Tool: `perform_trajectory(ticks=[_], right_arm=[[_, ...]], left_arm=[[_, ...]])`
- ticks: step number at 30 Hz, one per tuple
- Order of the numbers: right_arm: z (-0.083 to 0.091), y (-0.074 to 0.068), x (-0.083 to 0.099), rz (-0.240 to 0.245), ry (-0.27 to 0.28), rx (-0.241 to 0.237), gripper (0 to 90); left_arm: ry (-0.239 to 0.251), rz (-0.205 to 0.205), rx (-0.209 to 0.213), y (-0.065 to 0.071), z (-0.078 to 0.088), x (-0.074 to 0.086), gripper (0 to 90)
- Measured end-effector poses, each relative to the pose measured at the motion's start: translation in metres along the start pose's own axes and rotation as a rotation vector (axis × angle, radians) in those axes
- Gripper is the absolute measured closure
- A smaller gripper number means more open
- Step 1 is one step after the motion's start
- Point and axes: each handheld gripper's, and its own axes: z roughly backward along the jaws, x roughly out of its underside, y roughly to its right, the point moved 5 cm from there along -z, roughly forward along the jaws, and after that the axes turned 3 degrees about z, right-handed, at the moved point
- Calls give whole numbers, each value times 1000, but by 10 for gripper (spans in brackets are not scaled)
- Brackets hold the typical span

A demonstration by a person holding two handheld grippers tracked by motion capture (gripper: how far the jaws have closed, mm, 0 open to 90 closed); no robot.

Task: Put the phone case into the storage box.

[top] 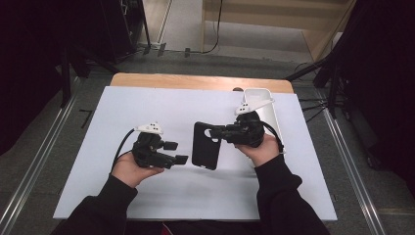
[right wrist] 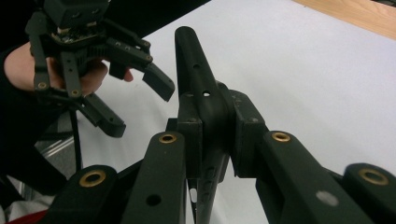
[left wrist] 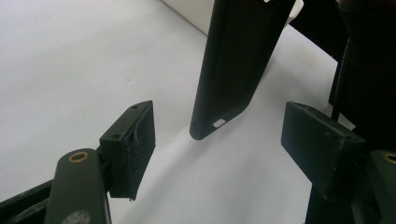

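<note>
Right gripper [top: 219,131] fingers clamp the black phone case [top: 205,145] above the table [top: 195,196]; left gripper [top: 175,152] fingers wide, handover likely pending.

No readable text, labels or numbers anywhere.

The black phone case [top: 205,145] held above the white table [top: 147,196] shows a plain surface with cutouts and no brand mark; in the right gripper view its edge has faint raised shapes, too blurred to make out. The white tray [top: 266,105] at the table's far right corner is blank, and the grippers' black jaws and brass rivets carry no markings.
</note>
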Motion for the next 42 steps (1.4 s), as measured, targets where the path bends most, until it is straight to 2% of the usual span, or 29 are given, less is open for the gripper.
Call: perform_trajectory(ticks=[2,3,5,6,7,9,11,12,13,14,18,21,23,29,32,42], right_arm=[[0,0,-1,10,-2,-8,750],[0,1,-1,14,-11,-37,750],[-1,1,-1,5,-21,-79,750],[-1,1,-1,0,-26,-103,750],[-2,2,-1,-11,-34,-121,750],[-3,2,-1,-24,-43,-137,751],[-5,2,0,-31,-51,-172,751],[-7,2,0,-38,-56,-207,750],[-7,2,0,-38,-56,-207,750],[-9,2,1,-42,-70,-226,750],[-12,0,2,-46,-81,-250,750],[-16,-2,2,-42,-88,-277,750],[-17,-2,3,-43,-92,-285,750],[-19,-5,3,-24,-97,-306,750],[-21,-8,4,-19,-112,-327,750],[-27,-15,6,-4,-138,-383,750]], left_arm=[[1,-4,8,0,0,-1,294],[-3,-21,23,1,1,-2,294],[-6,-27,23,2,1,-2,294],[-2,-53,16,3,1,-4,293],[-4,-63,14,4,2,-5,293],[-3,-67,21,5,2,-6,293],[5,-70,31,7,3,-8,293],[10,-70,42,8,4,-10,293],[10,-70,42,8,4,-10,294],[7,-75,44,9,4,-12,294],[8,-72,56,11,5,-16,301],[17,-94,63,14,7,-21,364],[17,-94,64,15,7,-22,372],[12,-66,94,14,10,-28,406],[4,-52,120,14,11,-30,465],[-7,-39,161,21,9,-33,678]])
